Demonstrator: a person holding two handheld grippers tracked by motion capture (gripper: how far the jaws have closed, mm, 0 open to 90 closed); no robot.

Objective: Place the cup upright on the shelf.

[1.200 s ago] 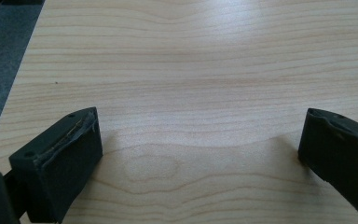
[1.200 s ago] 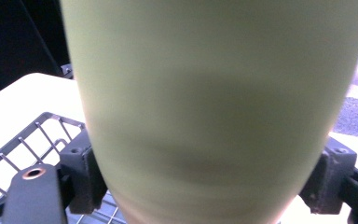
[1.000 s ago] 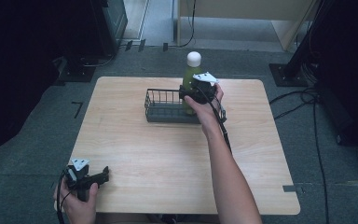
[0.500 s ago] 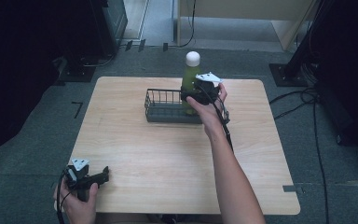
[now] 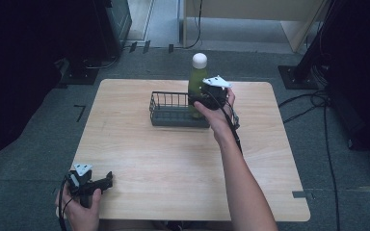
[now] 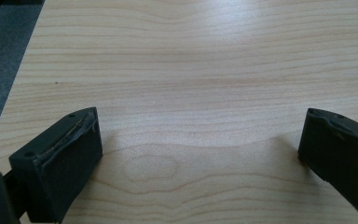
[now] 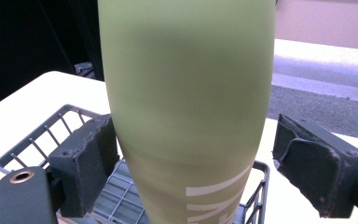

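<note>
Bottle [image 7: 186,107] lower; right tool [image 7: 186,172] apart (close view).

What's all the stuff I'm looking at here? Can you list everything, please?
Table: one, light wood, centre of the room.
Bottle: one, green with a white cap, upright in the right end of the basket.
Basket: one, dark wire, on the far middle of the table.
Floor cables: several, black, on the grey carpet to the right.
Left tongs: one, black, open, at the near left table edge.
Right tongs: one, black, jaws either side of the bottle, a gap visible on the right side.
</note>
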